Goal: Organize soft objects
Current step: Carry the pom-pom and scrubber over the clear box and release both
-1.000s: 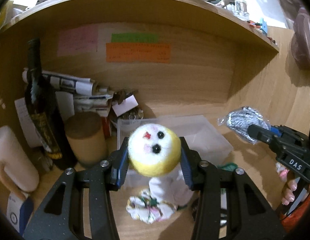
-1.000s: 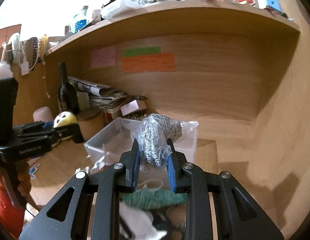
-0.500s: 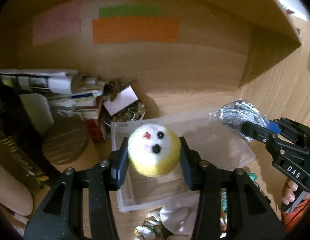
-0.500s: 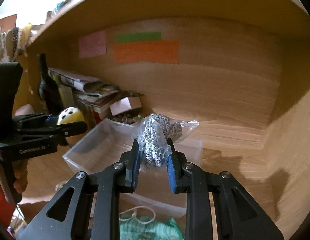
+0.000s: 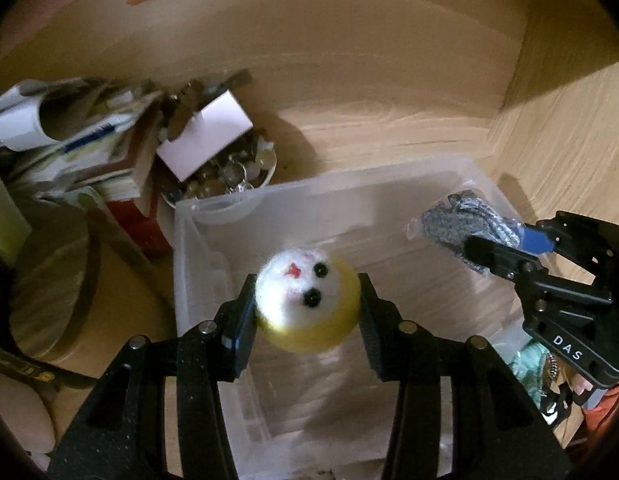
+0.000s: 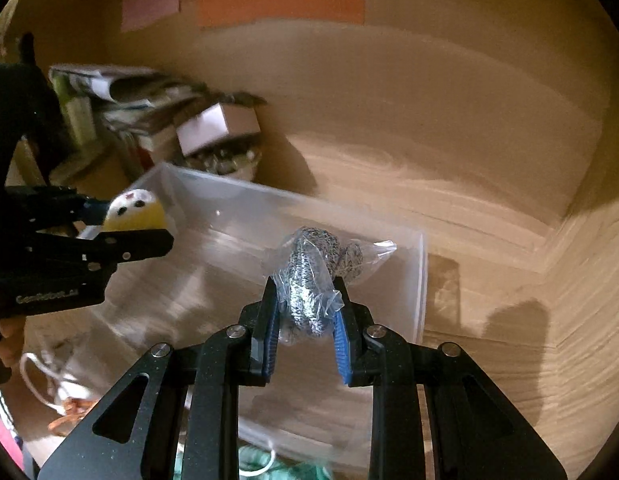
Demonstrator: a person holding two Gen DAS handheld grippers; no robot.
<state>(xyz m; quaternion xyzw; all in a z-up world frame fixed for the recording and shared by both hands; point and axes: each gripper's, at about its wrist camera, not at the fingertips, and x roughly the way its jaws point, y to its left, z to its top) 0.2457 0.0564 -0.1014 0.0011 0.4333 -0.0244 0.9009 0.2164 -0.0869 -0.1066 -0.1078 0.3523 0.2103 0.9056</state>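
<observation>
My left gripper (image 5: 305,312) is shut on a yellow and white plush ball (image 5: 307,306) with black eyes, held above a clear plastic bin (image 5: 197,216). My right gripper (image 6: 305,312) is shut on a bagged grey knitted item (image 6: 309,280), also held over the bin (image 6: 417,280). In the left wrist view the right gripper (image 5: 481,252) holds the bagged item (image 5: 457,220) over the bin's right side. In the right wrist view the left gripper (image 6: 149,232) and the ball (image 6: 135,212) hang over the bin's left end.
A bowl of small metal bits (image 5: 225,176) with a white card (image 5: 205,132) stands behind the bin. Stacked papers and books (image 5: 69,148) lie at the left, a round lidded container (image 5: 45,280) near them. Green cloth (image 6: 269,464) and white cord (image 6: 41,380) lie in front.
Both grippers have moved forward and down into the shelf, from in front of the bin to above its inside. Each still holds its object.
</observation>
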